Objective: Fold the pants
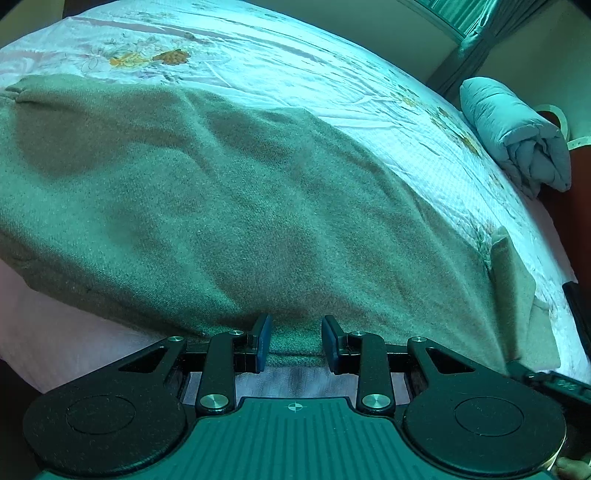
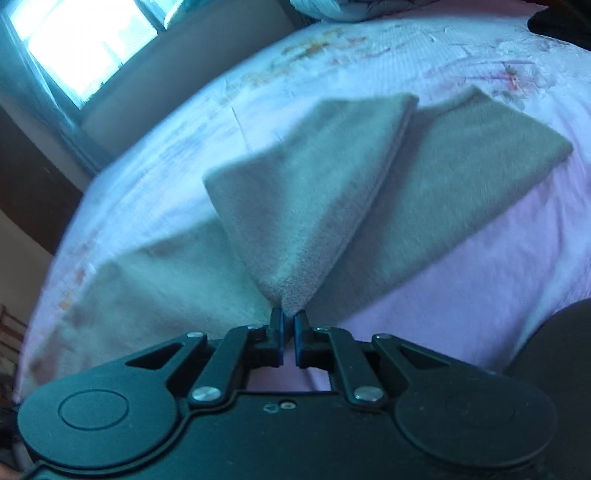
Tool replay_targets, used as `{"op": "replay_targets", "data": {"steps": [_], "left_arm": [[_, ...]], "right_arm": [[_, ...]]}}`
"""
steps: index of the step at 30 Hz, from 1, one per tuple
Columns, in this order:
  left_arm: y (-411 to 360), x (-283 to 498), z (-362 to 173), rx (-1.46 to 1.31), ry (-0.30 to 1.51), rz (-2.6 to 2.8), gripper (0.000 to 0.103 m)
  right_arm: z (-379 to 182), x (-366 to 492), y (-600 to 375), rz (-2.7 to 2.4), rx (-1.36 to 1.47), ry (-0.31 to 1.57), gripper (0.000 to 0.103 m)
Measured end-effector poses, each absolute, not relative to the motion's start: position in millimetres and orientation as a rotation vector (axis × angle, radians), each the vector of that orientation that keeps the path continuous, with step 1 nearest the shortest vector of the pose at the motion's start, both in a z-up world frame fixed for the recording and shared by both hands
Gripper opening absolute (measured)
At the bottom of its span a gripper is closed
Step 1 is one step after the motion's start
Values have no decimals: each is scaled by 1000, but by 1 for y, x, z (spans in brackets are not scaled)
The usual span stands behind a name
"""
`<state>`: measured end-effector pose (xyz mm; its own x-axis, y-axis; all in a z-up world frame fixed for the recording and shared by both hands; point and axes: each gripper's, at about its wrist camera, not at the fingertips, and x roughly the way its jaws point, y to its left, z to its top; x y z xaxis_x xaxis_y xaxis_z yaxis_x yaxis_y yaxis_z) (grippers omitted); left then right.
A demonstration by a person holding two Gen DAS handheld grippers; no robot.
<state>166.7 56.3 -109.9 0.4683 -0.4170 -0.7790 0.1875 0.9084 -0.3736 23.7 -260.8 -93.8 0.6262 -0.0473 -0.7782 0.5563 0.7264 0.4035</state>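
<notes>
Grey fleece pants (image 1: 229, 206) lie spread on a bed. In the left wrist view they fill the middle, and my left gripper (image 1: 295, 341) is open, its blue pads on either side of the near edge of the cloth. In the right wrist view my right gripper (image 2: 289, 325) is shut on a corner of the pants (image 2: 306, 206) and holds it lifted, so the cloth hangs in a peaked fold above the rest of the garment (image 2: 436, 177).
The bed has a pale floral sheet (image 1: 295, 62). A rolled light quilt (image 1: 517, 136) lies at its far right edge. A window (image 2: 81, 40) and wall stand beyond the bed. A dark object (image 2: 557, 22) lies at the sheet's far right.
</notes>
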Motion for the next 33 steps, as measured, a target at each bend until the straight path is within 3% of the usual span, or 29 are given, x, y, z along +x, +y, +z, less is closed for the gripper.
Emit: {"op": "replay_targets", "data": {"steps": [3, 4, 7, 12, 14, 16, 33], "left_arm": [[53, 162, -101, -235, 1000, -378, 32], [51, 159, -96, -233, 989, -390, 32], [34, 152, -82, -203, 964, -454, 32], [-9, 149, -75, -164, 980, -566, 32], [-26, 150, -78, -147, 994, -585, 32], [-42, 150, -84, -135, 1021, -603, 32], [-59, 161, -106, -151, 1127, -557, 32]], "right_arm": [[-103, 27, -259, -385, 683, 859, 0], [-99, 26, -259, -385, 683, 849, 9], [-84, 22, -265, -369, 697, 826, 19], [-69, 20, -293, -390, 679, 815, 28], [-66, 21, -307, -418, 671, 815, 36], [-66, 23, -323, -438, 663, 812, 53], [-95, 86, -442, -598, 783, 766, 37]]}}
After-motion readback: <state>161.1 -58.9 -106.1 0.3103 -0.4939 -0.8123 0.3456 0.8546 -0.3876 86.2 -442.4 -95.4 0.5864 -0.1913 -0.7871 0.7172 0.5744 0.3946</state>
